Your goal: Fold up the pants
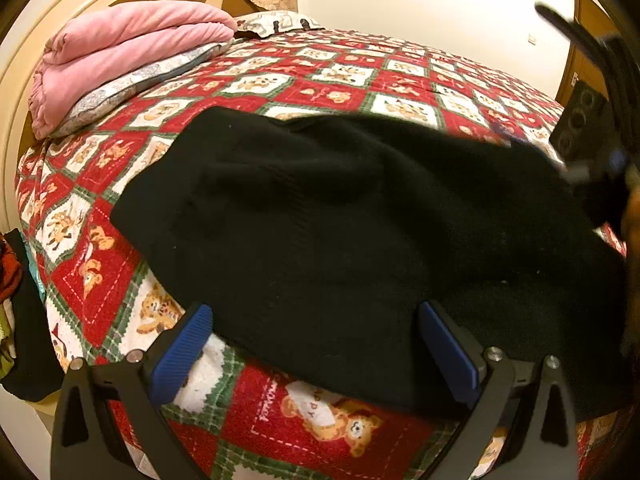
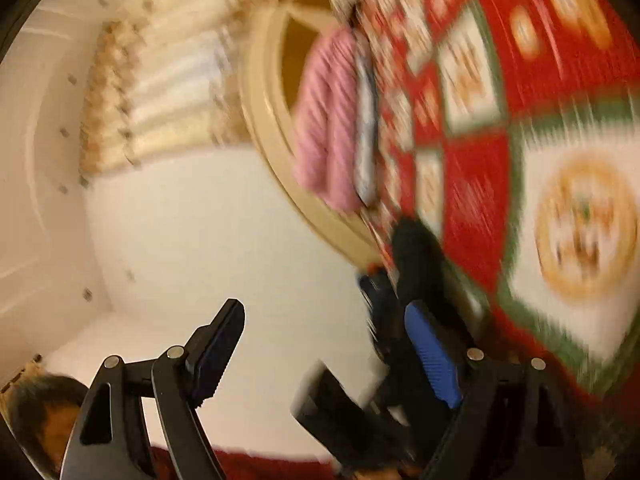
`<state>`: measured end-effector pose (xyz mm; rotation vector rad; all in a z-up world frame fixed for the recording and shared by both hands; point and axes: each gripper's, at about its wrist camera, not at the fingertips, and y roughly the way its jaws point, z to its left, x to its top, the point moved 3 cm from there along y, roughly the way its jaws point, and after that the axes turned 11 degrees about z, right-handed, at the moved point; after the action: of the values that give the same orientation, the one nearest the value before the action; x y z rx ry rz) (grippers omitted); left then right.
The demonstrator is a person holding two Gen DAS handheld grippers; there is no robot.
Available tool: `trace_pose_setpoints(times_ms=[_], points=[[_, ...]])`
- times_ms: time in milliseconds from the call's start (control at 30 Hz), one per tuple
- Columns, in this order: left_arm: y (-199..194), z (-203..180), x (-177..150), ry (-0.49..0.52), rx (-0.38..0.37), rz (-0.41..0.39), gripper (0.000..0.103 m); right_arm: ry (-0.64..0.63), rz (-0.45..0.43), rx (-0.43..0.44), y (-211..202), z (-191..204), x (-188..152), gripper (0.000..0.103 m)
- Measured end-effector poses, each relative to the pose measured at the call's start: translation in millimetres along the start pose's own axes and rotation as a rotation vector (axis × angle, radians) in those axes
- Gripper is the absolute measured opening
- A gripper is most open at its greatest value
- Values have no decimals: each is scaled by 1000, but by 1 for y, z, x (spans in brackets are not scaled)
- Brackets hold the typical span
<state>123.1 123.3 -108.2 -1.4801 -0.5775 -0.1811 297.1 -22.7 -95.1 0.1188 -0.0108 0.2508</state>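
Observation:
The black pants [image 1: 340,216] lie in a folded heap across the red, white and green patterned bedspread [image 1: 320,72]. My left gripper [image 1: 316,344] is open just above the near edge of the pants, its blue pads on either side of the cloth, nothing held. My right gripper [image 2: 324,344] is open and empty; its view is tilted and blurred, facing the wall beside the bed. A dark strip of the pants [image 2: 416,256] shows there with the other gripper [image 2: 380,304]. The right gripper [image 1: 592,128] also shows blurred at the right edge of the left wrist view.
A folded pink blanket [image 1: 120,48] rests on a pillow [image 1: 132,88] by the cream headboard [image 1: 12,80]. Clothes [image 1: 16,300] hang at the bed's left side. A wooden door [image 1: 580,48] stands at far right. A person's head [image 2: 44,416] shows low in the right wrist view.

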Motion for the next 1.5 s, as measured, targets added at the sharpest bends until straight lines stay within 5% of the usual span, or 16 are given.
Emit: trace_pose_setpoints(times_ms=[67,133,300,367,400,500,600,700,767,967,1067,1133,1167,1267,1400,1500], points=[[0,0,0,3,0,-2,103,-47,-53,30,-10,16,9,84],[0,0,0,3,-3,3,103,-100,-72,-57,-20,32,15,84],[1,0,0,3,-6,-5,103,-244,-9,-563,-30,51,-4,81],[0,0,0,3,-5,-4,103,-282,41,-634,-25,44,-17,34],[0,0,0,3,-6,-4,103,-267,82,-657,-24,35,-23,26],[0,-1,1,4,-7,1,103,-273,126,-786,-15,17,-35,25],[0,-1,1,3,-6,2,103,-198,152,-695,-12,4,-37,25],[0,-2,0,4,-5,3,103,-212,167,-761,0,-4,-40,25],[0,-2,1,3,-9,5,103,-237,166,-805,2,0,-42,15],[0,0,2,1,-7,-1,103,-428,123,-1066,24,31,-47,10],[1,1,2,2,-6,0,103,-532,42,-1293,33,43,-41,1],[1,1,2,2,-8,-4,103,-648,-40,-1550,45,44,-38,1],[1,1,3,2,-5,-4,103,-652,-42,-1574,50,39,-35,1],[2,1,4,6,-11,-1,103,-587,-42,-1452,44,32,-32,2],[3,1,4,9,-16,-2,103,-439,-89,-1006,4,49,-22,4],[3,2,4,9,-16,-2,103,-427,-116,-970,-34,66,-26,5]])
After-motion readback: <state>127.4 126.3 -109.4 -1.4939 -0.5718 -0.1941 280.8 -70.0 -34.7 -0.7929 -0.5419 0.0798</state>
